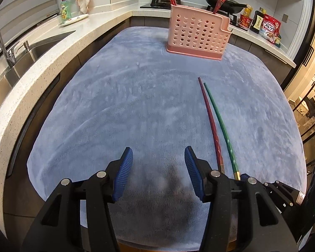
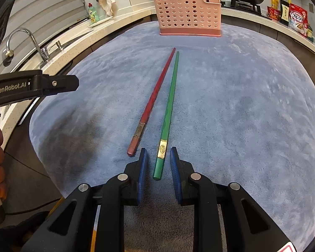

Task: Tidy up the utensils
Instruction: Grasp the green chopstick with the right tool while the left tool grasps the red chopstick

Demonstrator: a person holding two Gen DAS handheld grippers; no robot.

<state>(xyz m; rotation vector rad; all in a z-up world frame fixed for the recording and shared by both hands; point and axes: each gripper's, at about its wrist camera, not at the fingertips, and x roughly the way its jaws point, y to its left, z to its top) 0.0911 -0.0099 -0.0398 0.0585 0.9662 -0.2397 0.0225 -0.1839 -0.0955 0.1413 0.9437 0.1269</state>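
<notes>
Two chopsticks: green stick (image 2: pixel 170 107) and red stick (image 2: pixel 154 96) lie before the rack (image 2: pixel 189 14).
Right gripper (image 2: pixel 157 159): narrow, straddling green's butt, not pressing; close squarely.
Left gripper (image 1: pixel 158 159): half-wide, empty.

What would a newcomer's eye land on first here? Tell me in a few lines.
First, the green chopstick and the red chopstick lying side by side on the blue-grey cloth, tips toward the back. Behind them stands the pink perforated holder, with more chopsticks sticking out of it. The right gripper has its jaws either side of the green chopstick's thick end, not yet pressing on it; the left gripper is open over bare cloth.
</notes>
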